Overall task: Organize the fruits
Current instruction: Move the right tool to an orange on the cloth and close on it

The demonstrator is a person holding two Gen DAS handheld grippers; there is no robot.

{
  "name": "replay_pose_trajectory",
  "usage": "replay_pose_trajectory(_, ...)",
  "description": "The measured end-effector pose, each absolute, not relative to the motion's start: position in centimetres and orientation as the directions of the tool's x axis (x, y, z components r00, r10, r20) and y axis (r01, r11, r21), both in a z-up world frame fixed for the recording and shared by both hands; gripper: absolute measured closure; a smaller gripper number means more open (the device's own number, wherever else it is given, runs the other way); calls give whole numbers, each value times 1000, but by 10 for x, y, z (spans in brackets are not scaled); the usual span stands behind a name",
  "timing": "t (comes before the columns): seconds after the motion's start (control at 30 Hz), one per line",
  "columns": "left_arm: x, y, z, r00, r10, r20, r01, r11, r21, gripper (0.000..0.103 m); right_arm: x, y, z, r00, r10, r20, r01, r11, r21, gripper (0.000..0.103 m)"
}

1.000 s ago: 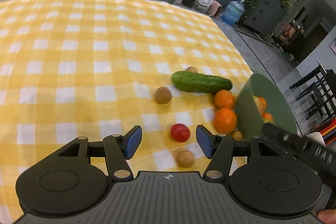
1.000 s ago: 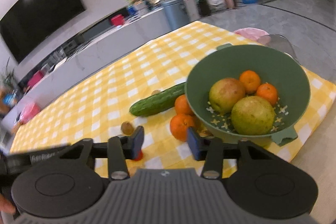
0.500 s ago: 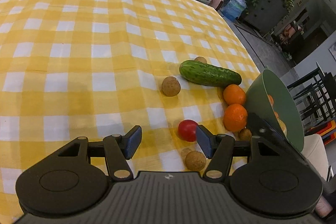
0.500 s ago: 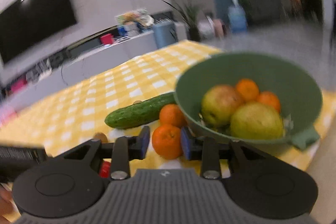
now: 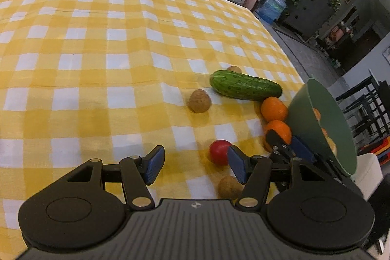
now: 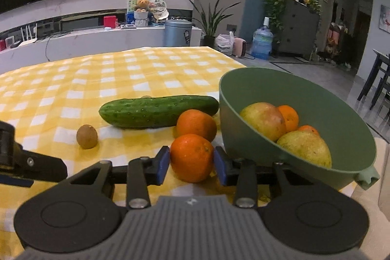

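The nearer orange (image 6: 191, 157) lies on the yellow checked table (image 6: 117, 79), just in front of the green bowl (image 6: 341, 113) and touching a second orange (image 6: 196, 124) behind it. The right hand-held gripper (image 6: 191, 166) straddles it: one blue pad stands on each side, close to the skin, and the jaws are opening slightly, so no firm pinch shows yet. The step in hand looks like taking this orange for the bowl, which already holds two pears and smaller oranges. The next move likely calls for settling the pads at the fruit's widest part, squeezing gently because it is round and could roll out, then lifting over the bowl's near rim without knocking it.

Farther out, a cucumber (image 6: 158, 110) lies across the cloth behind the oranges, with a small brown fruit (image 6: 87, 137) to its left. The left hand-held gripper (image 5: 193, 163) hangs spread and empty above the cloth, beside a red fruit (image 5: 219, 151) and another brown one (image 5: 229, 187).
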State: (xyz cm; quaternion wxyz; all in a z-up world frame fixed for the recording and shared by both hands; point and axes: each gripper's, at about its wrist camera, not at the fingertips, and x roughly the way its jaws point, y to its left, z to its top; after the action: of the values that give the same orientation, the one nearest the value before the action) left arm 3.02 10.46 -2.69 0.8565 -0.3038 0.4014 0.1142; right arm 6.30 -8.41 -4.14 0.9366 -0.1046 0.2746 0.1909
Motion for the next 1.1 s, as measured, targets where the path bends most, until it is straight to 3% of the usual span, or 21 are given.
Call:
replay_pose_trajectory(0.17, 28, 107, -26, 658, -56, -751, -441, 780, -445, 33, 59, -110, -18, 677, 529, -511, -544, 828, 136, 69)
replay_pose_trajectory(0.23, 28, 107, -26, 655, -59, -753, -439, 782, -443, 33, 59, -113, -6, 599, 589, -543, -611, 774, 166, 69)
replay_pose_trajectory(0.33, 28, 106, -26, 650, -60, -758, -440, 783, -440, 33, 63, -110, 6, 491, 588, -642, -650, 738, 179, 82)
replay_pose_trajectory(0.43, 28, 106, -25, 650, -64, -758, -441, 780, -444, 33, 67, -107, 9, 433, 551, -713, -646, 742, 180, 82)
replay_pose_trajectory(0.53, 28, 107, -25, 649, -66, -758, -445, 775, -448, 33, 67, -104, 3, 458, 534, -710, -642, 752, 151, 80)
replay_pose_trajectory(0.73, 27, 109, -26, 647, -73, -759, -451, 766, -458, 33, 70, -113, -2, 439, 579, -687, -625, 746, 229, 77)
replay_pose_trajectory(0.8, 27, 109, -26, 643, -70, -763, -450, 771, -450, 33, 71, -113, -3, 457, 574, -680, -620, 753, 219, 73)
replay_pose_trajectory(0.87, 28, 107, -27, 639, -64, -767, -450, 777, -440, 33, 68, -110, -6, 496, 553, -669, -627, 762, 165, 46)
replay_pose_trajectory(0.9, 28, 106, -27, 637, -63, -768, -448, 780, -436, 33, 65, -106, -9, 520, 517, -680, -635, 767, 97, 42)
replay_pose_trajectory(0.97, 29, 104, -28, 635, -61, -770, -448, 783, -432, 33, 57, -97, -17, 579, 453, -678, -649, 759, -47, 41)
replay_pose_trajectory(1.1, 29, 103, -28, 632, -61, -773, -448, 785, -428, 33, 57, -97, -26, 638, 417, -647, -609, 787, -92, 43)
